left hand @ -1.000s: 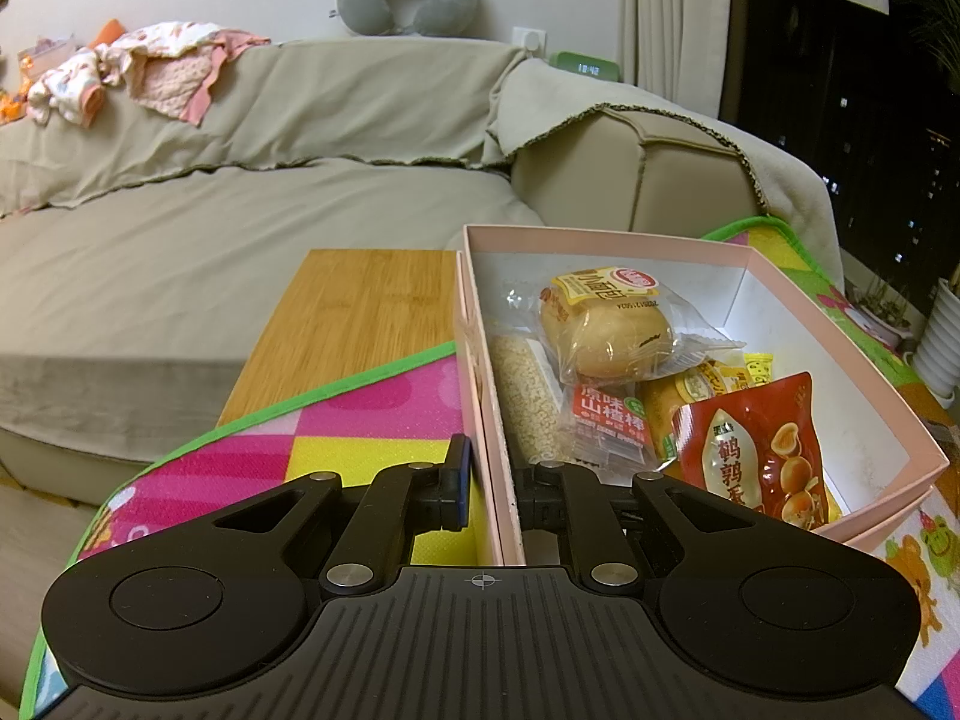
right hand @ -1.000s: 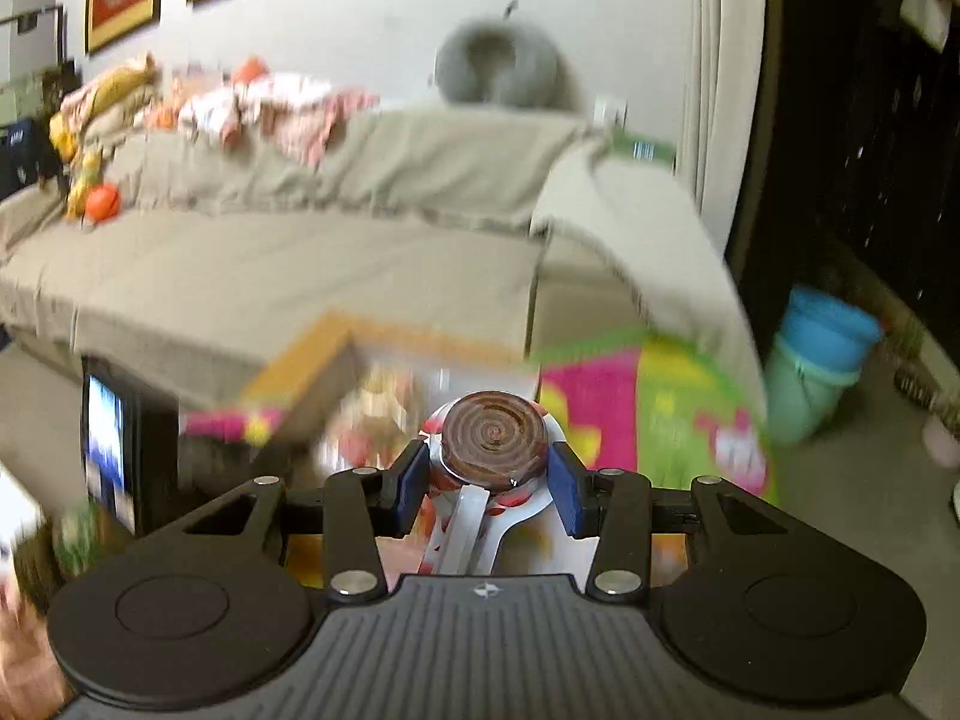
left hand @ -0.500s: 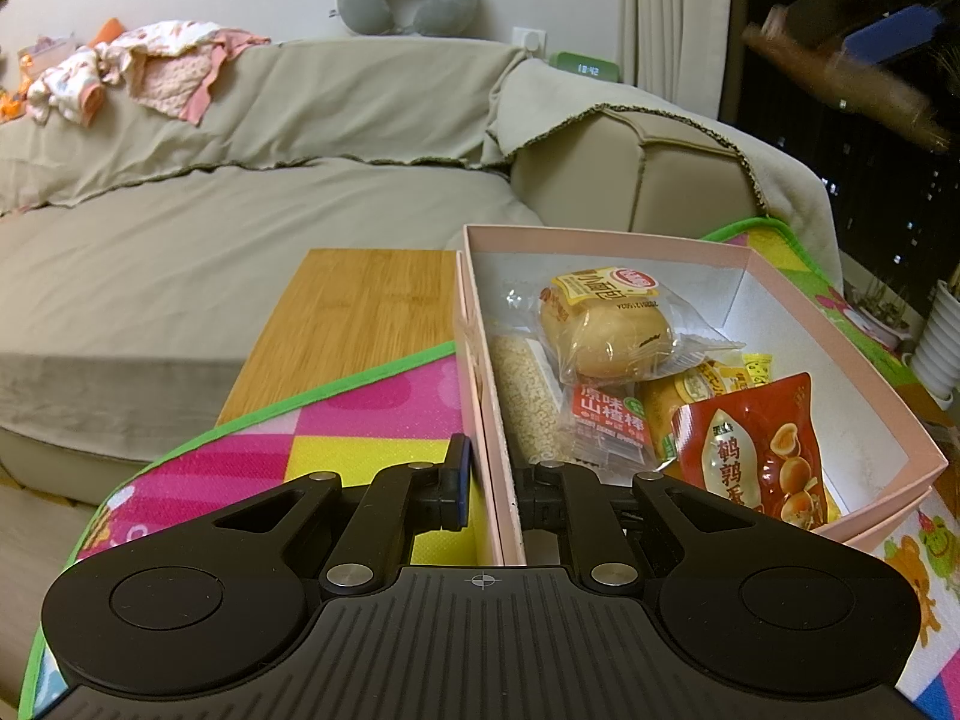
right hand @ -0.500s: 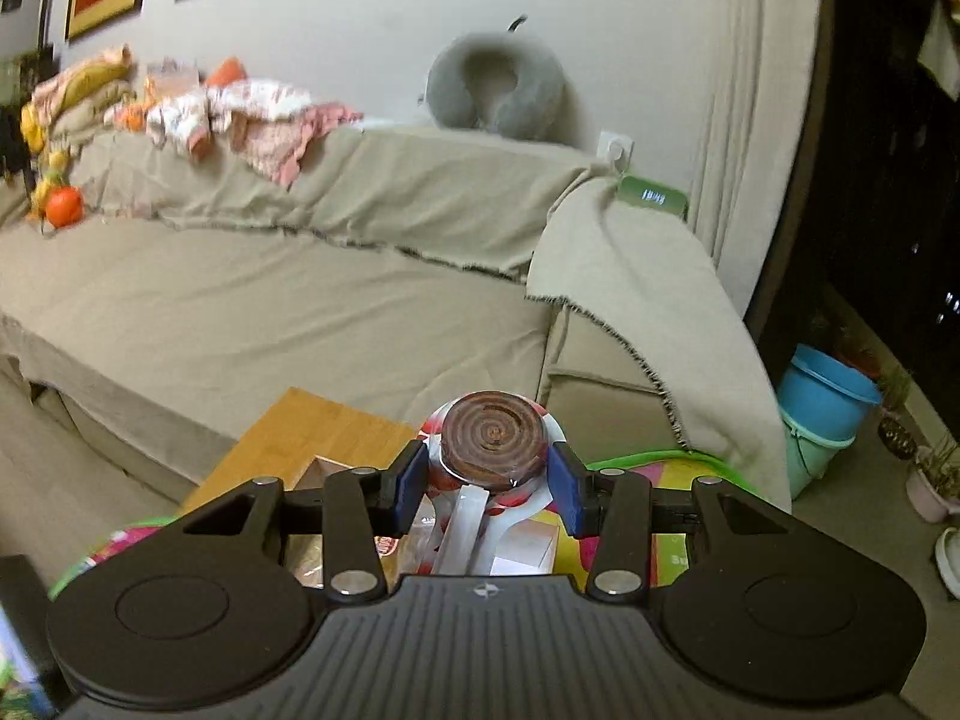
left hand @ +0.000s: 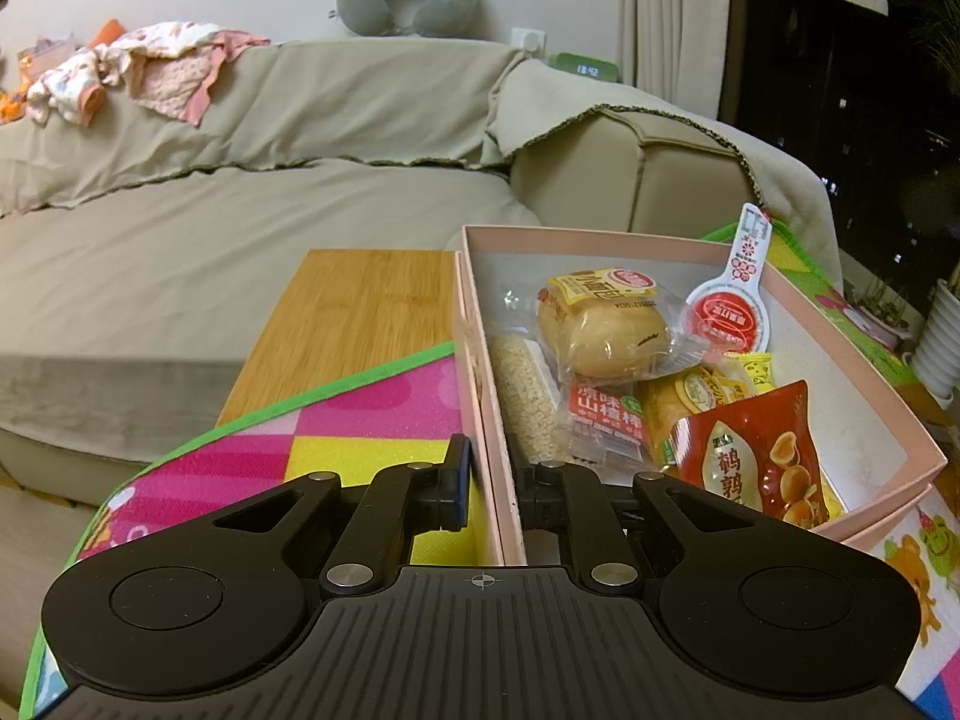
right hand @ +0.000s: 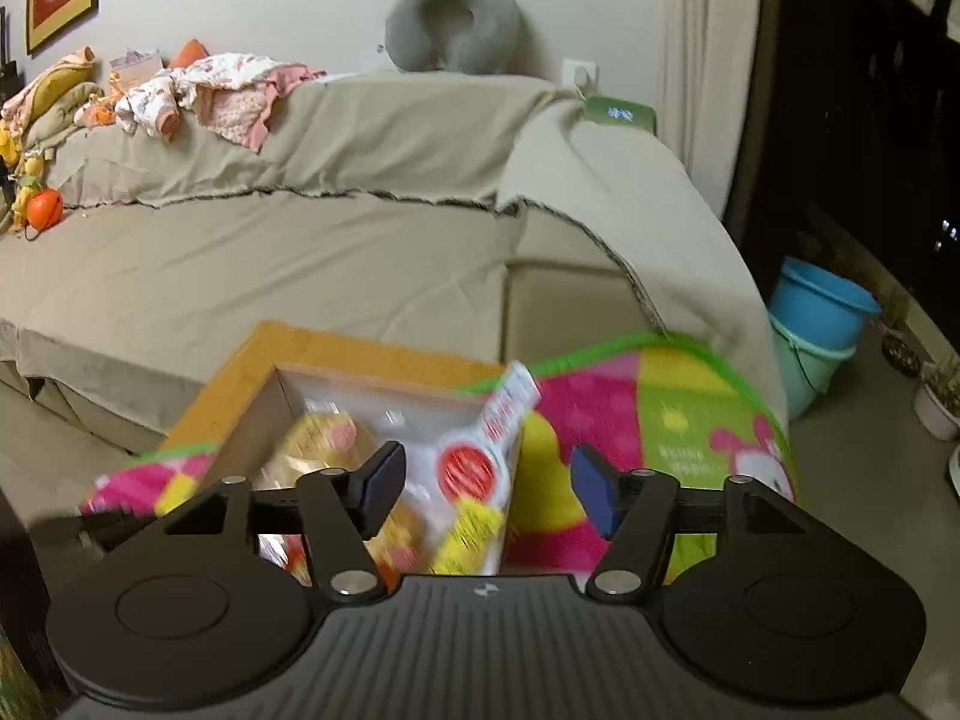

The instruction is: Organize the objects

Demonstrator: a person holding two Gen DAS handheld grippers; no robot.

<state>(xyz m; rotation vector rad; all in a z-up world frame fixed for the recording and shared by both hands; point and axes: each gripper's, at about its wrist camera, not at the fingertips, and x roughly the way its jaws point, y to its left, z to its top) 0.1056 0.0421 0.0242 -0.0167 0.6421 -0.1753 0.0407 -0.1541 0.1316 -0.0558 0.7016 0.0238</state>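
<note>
A pink box (left hand: 708, 246) holds several snack packets: a wrapped bun (left hand: 600, 330), a red nut pouch (left hand: 750, 456), a rice bar. My left gripper (left hand: 492, 480) is shut on the box's near left wall (left hand: 480, 372). A white and red snack cup with a long tab (left hand: 729, 306) leans against the box's far right wall. In the right wrist view the same snack cup (right hand: 480, 456) lies loose inside the box (right hand: 282, 384), below and between my fingers. My right gripper (right hand: 486, 486) hovers over the box's right side, its jaws opening and touching nothing.
The box sits on a colourful play mat (left hand: 360, 420) over a wooden table (left hand: 354, 312). A beige sofa (left hand: 240, 210) stands behind. Blue and green buckets (right hand: 822, 324) stand on the floor at the right.
My right gripper came down over the box and let go of the snack cup, which now rests in the box. The left gripper kept its hold on the box wall.
</note>
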